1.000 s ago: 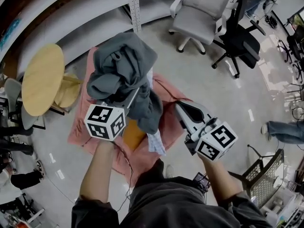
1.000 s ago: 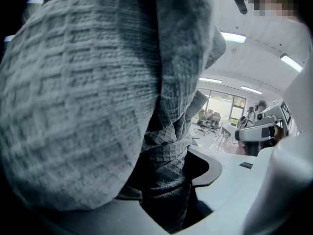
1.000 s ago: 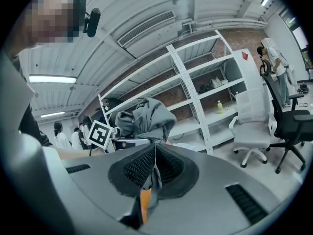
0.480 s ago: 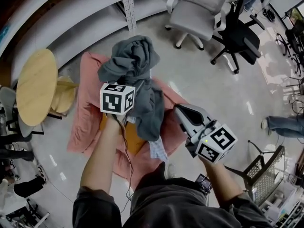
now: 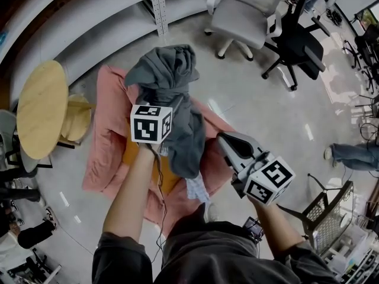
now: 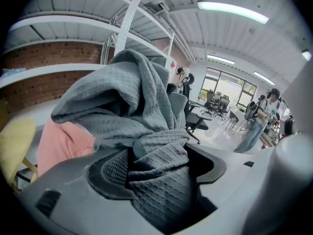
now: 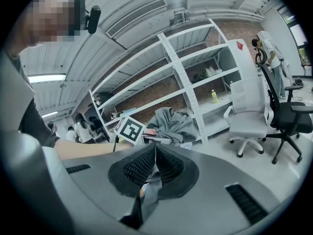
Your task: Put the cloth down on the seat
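Observation:
A bunched grey waffle cloth (image 5: 172, 76) lies heaped on the seat, which is draped in a pink cloth (image 5: 109, 141), with an orange patch (image 5: 167, 179) showing. My left gripper (image 6: 159, 163), under its marker cube (image 5: 151, 123), reaches into the heap. Its jaws have just been opening and stand wide. The grey cloth (image 6: 146, 106) lies loose between them, apart from the left pad (image 6: 110, 168). My right gripper (image 5: 225, 139) hangs to the right of the cloth, and its jaws (image 7: 155, 153) meet at the tips with nothing held.
A round yellow table (image 5: 38, 108) stands at the left and white shelving (image 5: 157, 5) behind. A white office chair (image 5: 246, 10) and a black one (image 5: 296, 40) stand at the back right. A wire basket (image 5: 331, 218) and a person's legs (image 5: 349, 158) are on the right.
My left gripper has moved away from me and down, and the grey cloth has settled onto the pink-draped seat. The right gripper has sunk slightly.

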Tool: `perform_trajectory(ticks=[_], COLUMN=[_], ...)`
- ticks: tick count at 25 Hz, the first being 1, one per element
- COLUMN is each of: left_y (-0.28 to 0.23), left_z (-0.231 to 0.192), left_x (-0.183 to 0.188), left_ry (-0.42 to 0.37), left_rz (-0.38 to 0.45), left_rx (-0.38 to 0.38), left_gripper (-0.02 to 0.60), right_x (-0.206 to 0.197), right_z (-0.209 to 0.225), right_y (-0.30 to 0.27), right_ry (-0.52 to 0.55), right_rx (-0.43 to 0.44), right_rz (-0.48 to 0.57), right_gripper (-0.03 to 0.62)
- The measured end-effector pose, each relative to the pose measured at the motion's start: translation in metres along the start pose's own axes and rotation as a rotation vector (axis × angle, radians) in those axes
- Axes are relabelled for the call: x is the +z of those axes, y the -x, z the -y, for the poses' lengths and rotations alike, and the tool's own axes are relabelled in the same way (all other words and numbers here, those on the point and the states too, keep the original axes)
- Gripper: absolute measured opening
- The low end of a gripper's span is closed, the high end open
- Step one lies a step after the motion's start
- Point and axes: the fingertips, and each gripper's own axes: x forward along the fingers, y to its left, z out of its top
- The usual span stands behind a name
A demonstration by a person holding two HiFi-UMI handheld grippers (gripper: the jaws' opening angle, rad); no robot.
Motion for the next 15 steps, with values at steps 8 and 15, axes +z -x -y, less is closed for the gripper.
perform_trajectory(ticks=[8,15], left_y=[0.018,0.026], left_z=[0.002,0.001], left_x=[0.005,0.010], left_ry=[-0.022,-0.031], left_rz=[0.034,0.037], left_rx=[0.020,0.027], left_gripper=[0.347,0.348], right_x=[0.002,0.003], right_z=[-0.005,-0.009], right_y=[0.003,0.005], right_ry=[0.011,0.015], right_rx=[0.001,-0.002], right_rz=[0.006,0.007], right_gripper=[0.017,0.017])
